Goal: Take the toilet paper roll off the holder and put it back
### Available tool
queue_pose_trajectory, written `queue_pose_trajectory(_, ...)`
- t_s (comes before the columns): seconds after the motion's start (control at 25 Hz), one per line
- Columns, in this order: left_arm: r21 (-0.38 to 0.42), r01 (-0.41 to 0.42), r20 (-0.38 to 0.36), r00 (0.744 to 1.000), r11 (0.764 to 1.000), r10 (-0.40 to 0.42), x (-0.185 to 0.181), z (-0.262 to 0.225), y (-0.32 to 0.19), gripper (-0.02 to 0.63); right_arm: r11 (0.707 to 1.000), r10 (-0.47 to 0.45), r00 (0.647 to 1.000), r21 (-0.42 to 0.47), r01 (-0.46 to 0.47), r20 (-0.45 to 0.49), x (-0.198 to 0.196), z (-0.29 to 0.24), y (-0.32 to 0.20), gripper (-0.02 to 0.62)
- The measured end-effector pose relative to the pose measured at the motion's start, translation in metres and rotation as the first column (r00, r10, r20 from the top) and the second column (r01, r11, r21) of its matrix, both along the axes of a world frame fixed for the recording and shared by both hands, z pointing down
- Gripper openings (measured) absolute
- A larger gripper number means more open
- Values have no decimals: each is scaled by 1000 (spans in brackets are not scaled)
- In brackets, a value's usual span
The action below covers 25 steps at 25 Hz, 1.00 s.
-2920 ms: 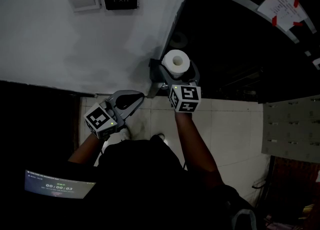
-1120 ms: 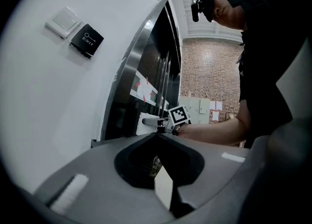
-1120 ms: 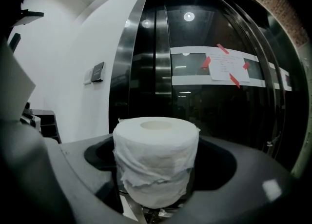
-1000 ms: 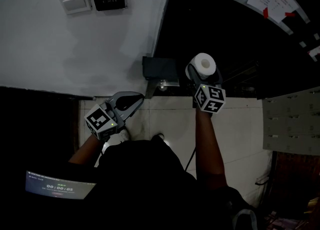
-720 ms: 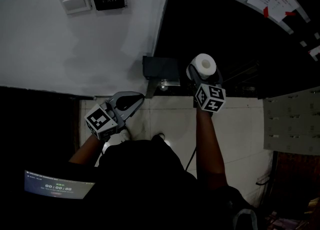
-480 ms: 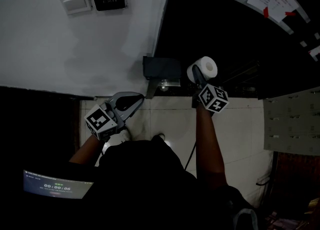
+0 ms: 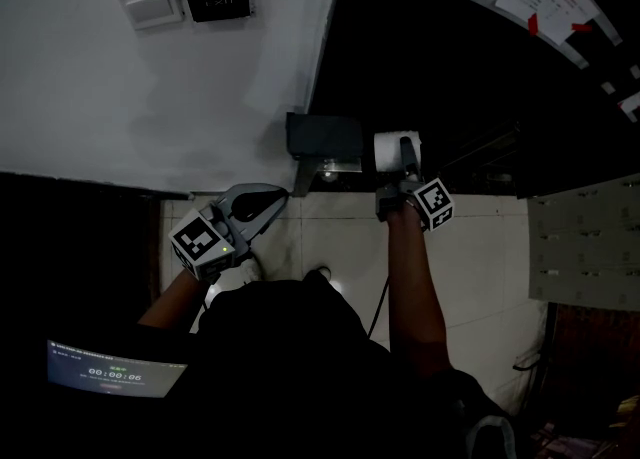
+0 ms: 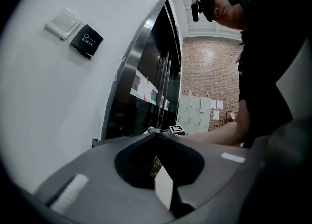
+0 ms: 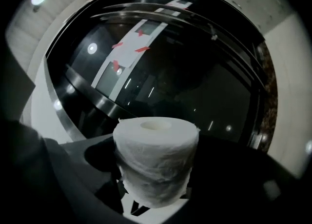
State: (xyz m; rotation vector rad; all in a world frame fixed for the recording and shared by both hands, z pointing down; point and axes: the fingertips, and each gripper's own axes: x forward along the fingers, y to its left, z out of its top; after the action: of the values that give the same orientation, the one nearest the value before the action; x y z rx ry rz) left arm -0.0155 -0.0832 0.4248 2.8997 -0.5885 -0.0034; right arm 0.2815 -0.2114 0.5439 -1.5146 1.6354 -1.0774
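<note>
Your left gripper (image 7: pixel 278 195) sat low by your body, pressed together and empty. Your right arm stretched forward, its gripper (image 7: pixel 402 159) pinching the toilet paper roll (image 7: pixel 388 150) just right of the holder (image 7: pixel 322 137). Removal looked done; putting it back remained.

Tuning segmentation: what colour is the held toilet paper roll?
White cylindrical toilet paper roll; shows best in the right gripper view.
</note>
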Motion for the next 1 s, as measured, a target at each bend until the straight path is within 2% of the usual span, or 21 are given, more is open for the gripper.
queue_pose_trajectory(0.12,-5,-2,4,1000,1000,2,-1,0,-1,3,999,32,977,4,-34,213,-1,23,2,443)
queue_pose_trajectory(0.28,-5,1,5,1000,1000,-1,-1,0,0,3,999,54,931,-15,-52,362,-6,53,6,443)
queue_pose_trajectory(1.0,9,7,6,1000,1000,-7,-3,3,-1,3,999,-20,908,-36,38,418,-58,71,2,443)
